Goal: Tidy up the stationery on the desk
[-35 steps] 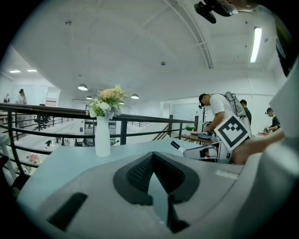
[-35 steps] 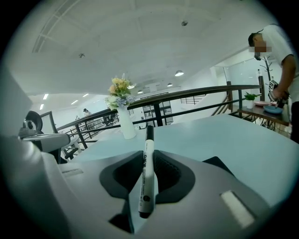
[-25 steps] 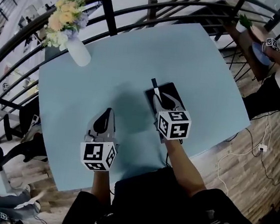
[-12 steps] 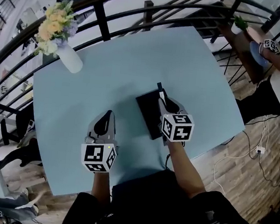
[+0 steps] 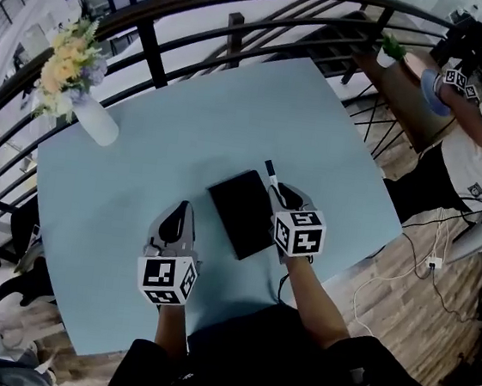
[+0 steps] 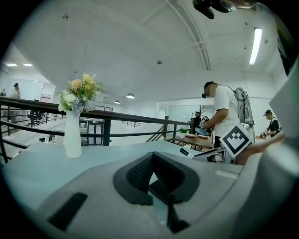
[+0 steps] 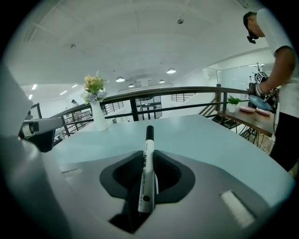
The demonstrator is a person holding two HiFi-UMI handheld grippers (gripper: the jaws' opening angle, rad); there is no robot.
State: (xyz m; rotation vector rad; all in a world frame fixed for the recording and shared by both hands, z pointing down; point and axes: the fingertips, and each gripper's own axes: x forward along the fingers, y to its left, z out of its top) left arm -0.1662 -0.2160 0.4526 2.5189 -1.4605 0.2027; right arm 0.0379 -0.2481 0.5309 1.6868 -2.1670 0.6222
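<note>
The white vase [image 5: 96,124] at the tabletop's [image 5: 233,109] far left corner holds pale flowers [image 5: 66,60]. My right claw [image 5: 277,192] is clamped on a black-capped marker [image 7: 147,168], just beside a flat black pad [image 5: 240,212]; notebook or case, I cannot tell. My left claw [image 5: 181,214] is closed and empty. From the head view, the right claw covers the marker's rear.

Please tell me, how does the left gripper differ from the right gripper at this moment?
The left gripper is shut on nothing; the right gripper grips a white marker pen with a black cap. The left gripper is left of the flat black notebook, the right gripper at its right edge. Both hang over the light blue table.
</note>
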